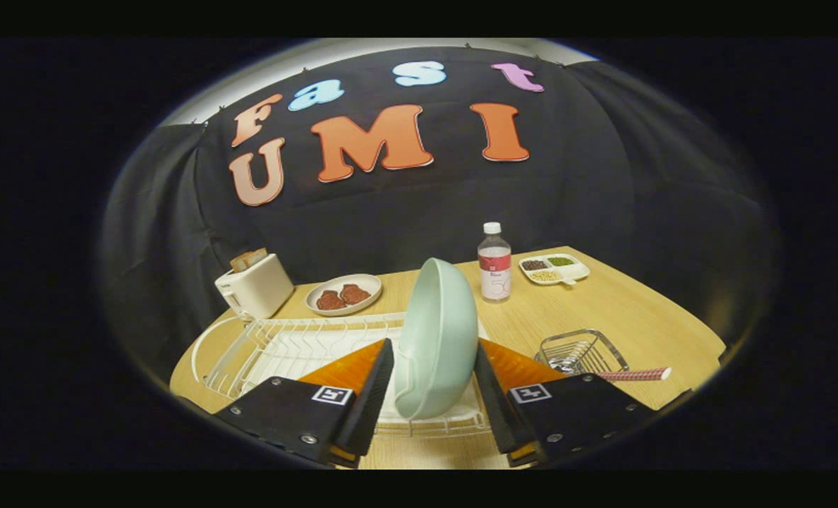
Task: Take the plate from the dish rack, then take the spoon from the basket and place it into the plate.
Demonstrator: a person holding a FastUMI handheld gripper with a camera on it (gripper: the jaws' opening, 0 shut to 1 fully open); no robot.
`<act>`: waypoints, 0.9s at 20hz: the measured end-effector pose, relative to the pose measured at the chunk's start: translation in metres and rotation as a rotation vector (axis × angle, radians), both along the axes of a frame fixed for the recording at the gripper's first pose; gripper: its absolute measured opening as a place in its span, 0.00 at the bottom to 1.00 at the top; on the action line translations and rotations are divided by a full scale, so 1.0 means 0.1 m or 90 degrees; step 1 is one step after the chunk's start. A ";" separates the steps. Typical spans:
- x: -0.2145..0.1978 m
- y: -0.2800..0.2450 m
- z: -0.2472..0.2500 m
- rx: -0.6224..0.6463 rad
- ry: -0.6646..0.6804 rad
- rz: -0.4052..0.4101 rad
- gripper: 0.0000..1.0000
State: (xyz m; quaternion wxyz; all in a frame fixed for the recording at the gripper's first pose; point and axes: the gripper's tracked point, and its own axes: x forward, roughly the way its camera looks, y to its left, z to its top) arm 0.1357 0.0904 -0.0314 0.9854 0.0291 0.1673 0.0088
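I have the gripper spread wide around the pale green plate, standing on edge in the white dish rack, not yet clamped; the spoon waits in the wire basket.

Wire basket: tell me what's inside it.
Inside the wire basket, a spoon with a patterned handle jutting over its rim. The open tool, straddling the plate, covers its near corner.
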 end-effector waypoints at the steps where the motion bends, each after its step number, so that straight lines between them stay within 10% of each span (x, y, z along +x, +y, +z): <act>1: 0.01 -0.02 -0.02 -0.002 0.004 -0.006 0.61; 5: 0.03 -0.05 -0.08 -0.002 0.019 -0.028 0.35; 18: -0.02 0.04 0.13 -0.110 -0.007 -0.072 0.23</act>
